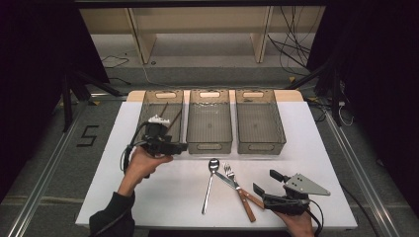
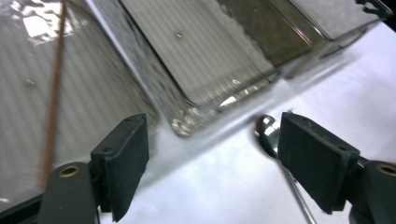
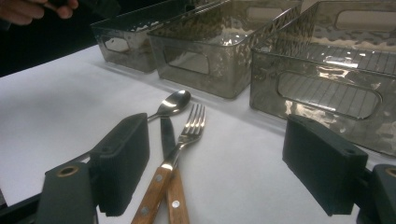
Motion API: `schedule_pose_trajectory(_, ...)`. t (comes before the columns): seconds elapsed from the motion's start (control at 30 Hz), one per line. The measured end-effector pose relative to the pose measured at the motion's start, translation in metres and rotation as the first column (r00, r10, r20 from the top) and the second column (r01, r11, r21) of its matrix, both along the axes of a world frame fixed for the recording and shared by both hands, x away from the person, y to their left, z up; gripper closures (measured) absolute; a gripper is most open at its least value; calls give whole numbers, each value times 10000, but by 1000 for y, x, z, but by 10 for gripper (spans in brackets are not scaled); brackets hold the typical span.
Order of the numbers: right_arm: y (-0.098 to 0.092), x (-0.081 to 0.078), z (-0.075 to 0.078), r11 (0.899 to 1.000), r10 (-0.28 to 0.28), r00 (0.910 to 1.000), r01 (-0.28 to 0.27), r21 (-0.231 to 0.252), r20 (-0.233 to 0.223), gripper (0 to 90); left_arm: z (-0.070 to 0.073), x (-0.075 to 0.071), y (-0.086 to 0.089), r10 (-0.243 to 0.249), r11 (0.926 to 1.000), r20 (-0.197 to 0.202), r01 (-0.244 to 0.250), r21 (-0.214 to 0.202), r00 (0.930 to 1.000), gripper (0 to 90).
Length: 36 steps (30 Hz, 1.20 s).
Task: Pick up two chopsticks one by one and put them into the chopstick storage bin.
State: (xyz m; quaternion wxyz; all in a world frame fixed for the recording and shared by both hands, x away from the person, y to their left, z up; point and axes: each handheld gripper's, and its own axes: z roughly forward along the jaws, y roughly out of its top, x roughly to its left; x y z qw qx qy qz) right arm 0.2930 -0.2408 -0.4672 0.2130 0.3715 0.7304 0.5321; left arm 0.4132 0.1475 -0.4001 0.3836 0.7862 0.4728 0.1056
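A spoon (image 1: 211,182), a fork (image 1: 229,171) and a knife (image 1: 225,178), the last two with wooden handles, lie together on the white table (image 1: 163,192) near its front. My left gripper (image 1: 174,146) hovers at the front of the left clear bin (image 1: 146,106), which holds brown chopsticks (image 1: 165,111). Its jaws stand open with nothing between them (image 2: 212,158), and the spoon's bowl (image 2: 265,130) shows just beyond one pad. My right gripper (image 1: 266,181) rests at the front right, open (image 3: 215,168), facing the fork (image 3: 189,128), knife (image 3: 166,135) and spoon (image 3: 175,101).
Three clear grey bins stand side by side at the table's back; the middle one (image 1: 210,146) and the right one (image 1: 260,147) hold nothing. A wooden shelf frame (image 1: 202,29) and cables lie beyond the table. Dark stands flank both sides.
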Motion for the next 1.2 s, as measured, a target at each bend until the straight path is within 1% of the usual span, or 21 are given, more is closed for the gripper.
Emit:
schedule_pose_trajectory(0.03, 0, 0, 0, 10000, 8, 10000, -8, -20, -23, 237, -2, -3, -5, -129, 9994, -33, 130, 311, 9999, 240)
schedule_pose_trajectory(0.07, 0, 0, 0, 10000, 11, 10000, -11, -17, 32, 237, -2, -8, -9, -146, 9990, 68, 143, 431, 9999, 226)
schedule_pose_trajectory(0.1, 1, 0, 1, 10000, 8, 10000, -8, -58, 27, 237, -2, -13, -11, -137, 9993, 170, 131, 336, 9998, 224)
schedule_pose_trajectory(0.13, 1, -1, 1, 10000, 20, 10000, -20, -44, 36, 237, -3, -17, -15, -210, 9993, 179, 205, 316, 9996, 224)
schedule_pose_trajectory(0.2, 0, -1, 1, 10000, 31, 10000, -31, -24, 26, 237, -5, -23, -21, -410, 9972, 128, 401, 638, 9991, 215)
schedule_pose_trajectory(0.3, 0, -1, 0, 10000, 38, 10000, -38, -92, 33, 237, -12, -31, -27, -516, 9964, 9, 515, 672, 9987, 203)
schedule_pose_trajectory(0.4, 0, -1, 1, 10000, 40, 10000, -39, -43, 34, 237, -19, -39, -33, -584, 9954, -58, 587, 760, 9983, 199)
schedule_pose_trajectory(0.5, 0, 0, 0, 10000, 35, 10000, -35, -68, 11, 238, -28, -44, -40, -740, 9909, -206, 758, 1113, 9970, 195)
schedule_pose_trajectory(0.57, 1, 0, 0, 10000, 41, 10000, -41, -58, 25, 237, -33, -48, -44, -805, 9889, -286, 834, 1228, 9963, 193)
schedule_pose_trajectory(0.67, 1, -1, 0, 9999, 62, 10000, -61, -92, 35, 237, -38, -52, -51, -898, 9874, -299, 929, 1280, 9955, 194)
schedule_pose_trajectory(0.83, 1, -1, 0, 9999, 81, 10000, -81, -131, 5, 237, -47, -58, -64, -1228, 9801, -504, 1291, 1506, 9911, 191)
schedule_pose_trajectory(0.87, 1, -1, 0, 9999, 86, 10000, -86, -134, 33, 237, -48, -58, -65, -1320, 9770, -567, 1395, 1611, 9896, 190)
schedule_pose_trajectory(1.0, 1, -1, 0, 9999, 75, 10000, -74, -89, 33, 237, -53, -59, -70, -1401, 9721, -716, 1509, 1797, 9875, 189)
schedule_pose_trajectory(1.03, 1, -1, 0, 9999, 80, 10000, -80, -97, 56, 237, -53, -60, -71, -1398, 9725, -719, 1506, 1775, 9876, 190)
schedule_pose_trajectory(1.07, 1, -1, 0, 9999, 86, 9999, -85, -80, 72, 238, -53, -61, -71, -1448, 9708, -730, 1560, 1823, 9868, 190)
schedule_pose_trajectory(1.2, 2, -1, 0, 9998, 102, 9999, -102, -141, 18, 238, -52, -62, -73, -1458, 9705, -654, 1555, 1843, 9872, 190)
